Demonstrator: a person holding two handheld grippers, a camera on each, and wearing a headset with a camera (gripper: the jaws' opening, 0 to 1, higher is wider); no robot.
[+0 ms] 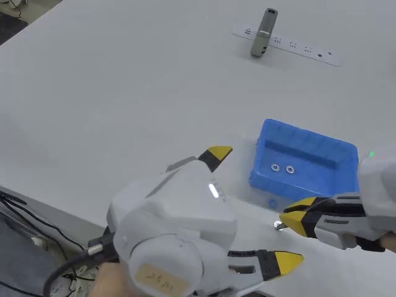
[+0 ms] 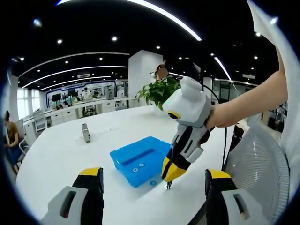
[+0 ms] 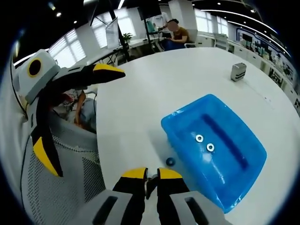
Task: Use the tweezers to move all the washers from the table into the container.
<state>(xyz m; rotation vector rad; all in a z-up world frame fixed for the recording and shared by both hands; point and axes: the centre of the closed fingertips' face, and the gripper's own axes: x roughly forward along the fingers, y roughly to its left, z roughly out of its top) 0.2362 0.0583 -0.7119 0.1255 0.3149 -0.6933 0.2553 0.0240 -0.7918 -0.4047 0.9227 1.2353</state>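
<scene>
The right tool (image 3: pixel 151 174) has its yellow-tipped jaws drawn nearly together on the tweezers (image 1: pixel 281 226), whose thin metal tip pokes out and points down at the white counter (image 1: pixel 124 93). Just beyond that tip a small blue ring (image 3: pixel 170 161) lies flat on the counter, close to the near wall of the blue container (image 3: pixel 183 129) but apart from it. Inside the container 2 silver washers (image 3: pixel 199 138) lie side by side on its floor. The left tool (image 1: pixel 253 206) hangs near the counter's front edge with its jaws spread wide and nothing between them, aimed toward the container. Well beyond, a white power strip (image 1: pixel 303 49) lies on the counter with a grey block (image 1: pixel 263 31) on it.
</scene>
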